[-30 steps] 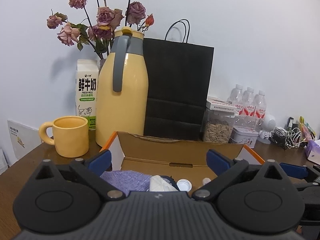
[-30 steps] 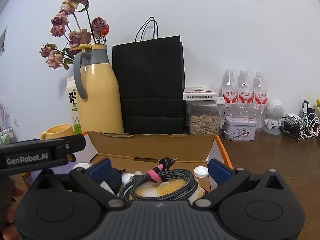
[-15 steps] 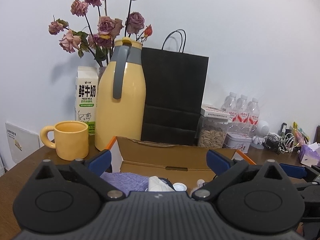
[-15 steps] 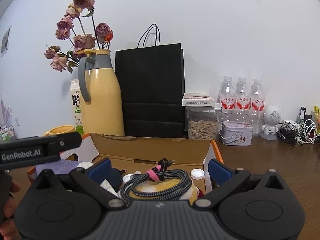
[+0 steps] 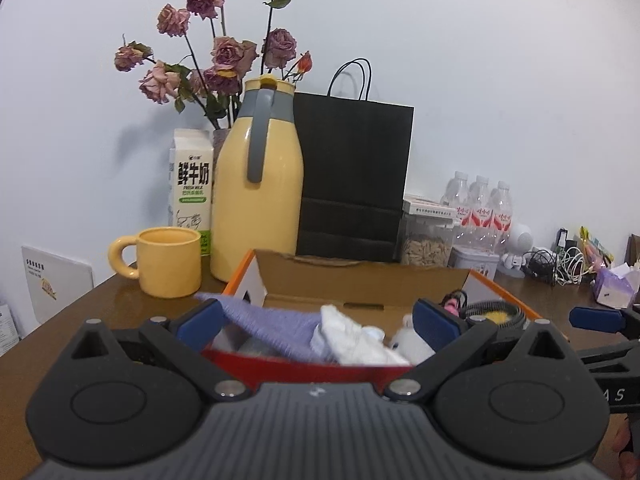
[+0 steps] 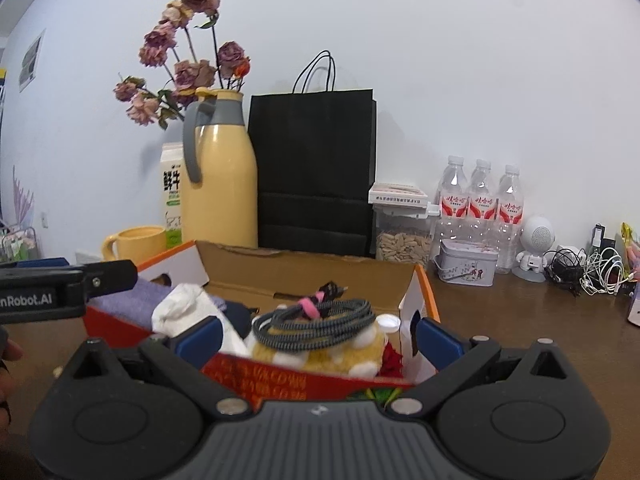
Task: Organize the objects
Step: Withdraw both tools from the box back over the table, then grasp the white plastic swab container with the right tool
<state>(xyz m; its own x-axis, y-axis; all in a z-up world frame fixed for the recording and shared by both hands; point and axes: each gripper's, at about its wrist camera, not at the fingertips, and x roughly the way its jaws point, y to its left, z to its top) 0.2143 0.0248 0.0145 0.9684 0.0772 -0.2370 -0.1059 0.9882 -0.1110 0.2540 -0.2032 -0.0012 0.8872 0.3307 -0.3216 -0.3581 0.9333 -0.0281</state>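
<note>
Things are packed in the box (image 6: 304, 276); both grippers, left (image 5: 316, 326) and right (image 6: 318, 340), are held wide apart, empty; another thing must be picked next, it seems.

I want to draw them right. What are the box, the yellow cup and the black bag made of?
The box looks like cardboard: matte brown inside, with a ragged edge. The yellow cup seems glazed ceramic, thick and faintly shiny. The black bag looks like matte paper with sharp fold creases.

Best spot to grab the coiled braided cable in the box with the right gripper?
Come from above with the right gripper and pinch the bundled loops beside the pink tie. The braided cable lies flat on the yellow plush, so its strands sit exposed on top.
</note>
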